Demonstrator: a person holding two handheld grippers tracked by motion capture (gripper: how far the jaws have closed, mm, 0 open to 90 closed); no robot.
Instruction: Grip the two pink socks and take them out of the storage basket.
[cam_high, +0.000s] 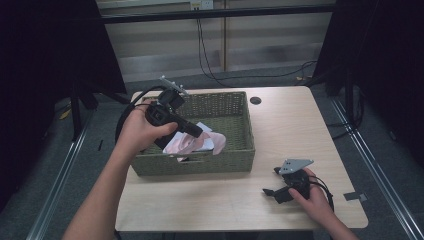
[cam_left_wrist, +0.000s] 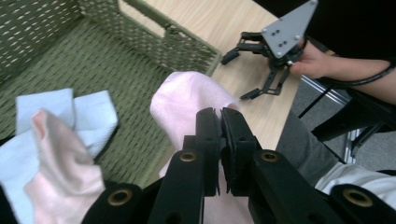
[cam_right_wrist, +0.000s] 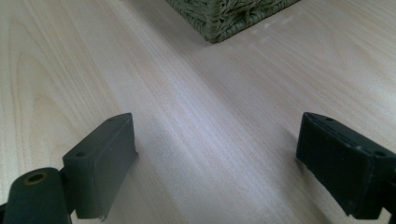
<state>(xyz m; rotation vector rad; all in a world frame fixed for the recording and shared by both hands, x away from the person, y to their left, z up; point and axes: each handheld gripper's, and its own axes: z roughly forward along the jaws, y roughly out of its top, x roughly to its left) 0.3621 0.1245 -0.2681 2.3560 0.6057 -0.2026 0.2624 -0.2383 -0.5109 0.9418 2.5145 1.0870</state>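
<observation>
- A green woven basket (cam_high: 240, 150) stands on the pale wooden worktop (cam_high: 295, 130), toward the worktop's left half.
- The left gripper (cam_high: 192, 130) hangs over the inside of the basket, held by the person's left hand (cam_high: 140, 131) just above the basket's left wall.
- Its fingers (cam_left_wrist: 208, 135) are pressed together on a pink cloth (cam_left_wrist: 187, 100); in the left gripper view the two black pads meet with the pink fabric pinched between them.
- The pink cloth is lifted off the basket floor and droops from the fingers inside the basket, near its front wall.
- A light blue cloth (cam_left_wrist: 88, 109) lies on the basket floor, with another fold of pink fabric (cam_left_wrist: 58, 158) lying over part of it.
- The right gripper (cam_high: 272, 191) rests low on the worktop in front of the basket and to its right, well apart from it, in the person's right hand (cam_high: 315, 200).
- Its fingers (cam_right_wrist: 100, 163) stand wide apart with nothing between them, bare wood showing in the gap and a corner of the basket farther ahead.
- A small dark round hole (cam_high: 255, 100) sits in the worktop just behind the basket's right rear corner.
</observation>
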